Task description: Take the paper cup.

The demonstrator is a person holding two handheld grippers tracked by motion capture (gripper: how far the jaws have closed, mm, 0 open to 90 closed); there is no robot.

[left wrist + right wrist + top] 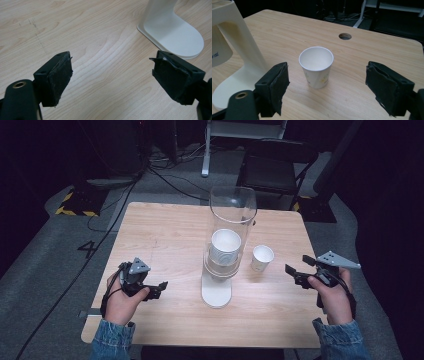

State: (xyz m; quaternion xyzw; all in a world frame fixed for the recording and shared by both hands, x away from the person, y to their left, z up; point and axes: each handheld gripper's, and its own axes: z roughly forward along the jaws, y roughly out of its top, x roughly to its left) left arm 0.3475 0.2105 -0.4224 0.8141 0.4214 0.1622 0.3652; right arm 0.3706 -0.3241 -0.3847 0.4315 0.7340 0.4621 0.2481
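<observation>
Right tool (325, 83) released, paper cup (316, 65) ahead between jaws, untouched. Approach level, pinch mid-wall lightly, avoid dispenser stand (239, 62). Left tool (112, 77) released, idle over surface (95, 37).

White paper cup (316, 66), faint yellow print; white dispenser stand (216, 292); light wood-grain table (165, 235).

Light wood table (165, 230) fills mid frame, faint pencil marks on its top at upper left of the left gripper view. Round cable hole (345, 36) in the tabletop, upper centre-right of the right gripper view. Grey carpet floor (45, 270) around the table. Black cables (165, 177) run across the floor at upper left. Yellow-black hazard tape (75, 205) at left edge. Dark chair (272, 167) behind the table, top centre-right. White desk leg (206, 150) at top centre.
</observation>
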